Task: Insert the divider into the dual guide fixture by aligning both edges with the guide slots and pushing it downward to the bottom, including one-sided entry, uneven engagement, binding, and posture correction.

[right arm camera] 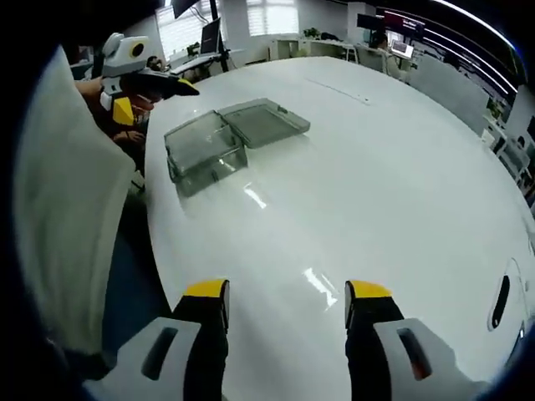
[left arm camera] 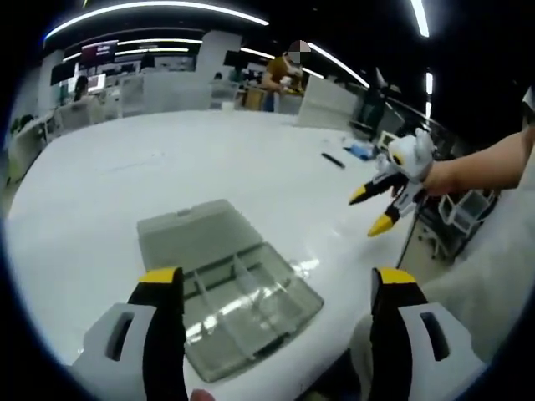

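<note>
Two grippers hang with jaws apart, holding nothing, over a white table (right arm camera: 351,184). The clear compartment box (left arm camera: 238,305), lid (left arm camera: 194,232) flung open on its far side, lies just ahead of the left gripper (left arm camera: 276,288) and well away from the right gripper (right arm camera: 287,294), so the left looks nearer. No loose divider can be picked out.
</note>
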Demonstrator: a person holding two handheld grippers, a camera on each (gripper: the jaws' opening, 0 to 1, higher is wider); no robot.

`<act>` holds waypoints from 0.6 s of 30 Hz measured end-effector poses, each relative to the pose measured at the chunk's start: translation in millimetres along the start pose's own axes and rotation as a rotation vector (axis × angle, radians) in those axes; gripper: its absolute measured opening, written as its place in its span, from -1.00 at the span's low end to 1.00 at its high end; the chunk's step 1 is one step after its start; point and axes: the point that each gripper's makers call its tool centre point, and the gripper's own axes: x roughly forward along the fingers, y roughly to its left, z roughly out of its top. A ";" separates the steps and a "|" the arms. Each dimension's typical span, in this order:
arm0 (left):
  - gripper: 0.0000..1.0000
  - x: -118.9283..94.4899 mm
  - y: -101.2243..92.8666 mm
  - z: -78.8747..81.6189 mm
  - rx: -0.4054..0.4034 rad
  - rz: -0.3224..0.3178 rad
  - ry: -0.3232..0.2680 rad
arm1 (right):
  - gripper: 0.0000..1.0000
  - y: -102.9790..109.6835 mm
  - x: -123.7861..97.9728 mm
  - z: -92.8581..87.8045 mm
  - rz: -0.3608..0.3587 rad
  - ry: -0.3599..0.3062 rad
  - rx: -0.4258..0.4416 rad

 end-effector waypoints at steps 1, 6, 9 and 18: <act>0.81 0.2 -0.6 0.4 0.002 -0.001 0.000 | 0.05 0.4 -0.2 -0.4 0.000 0.001 -0.004; 0.80 -0.2 -0.2 -0.9 0.009 0.003 0.005 | 0.03 -0.7 -0.7 -4.4 0.002 0.012 -0.026; 0.80 -0.7 -0.3 -1.8 0.008 0.007 0.009 | 0.02 -1.6 -0.8 -9.5 0.008 0.035 -0.058; 0.80 -3.5 0.4 -2.0 0.007 0.021 0.009 | 0.00 -7.9 0.2 -14.0 0.025 0.072 -0.128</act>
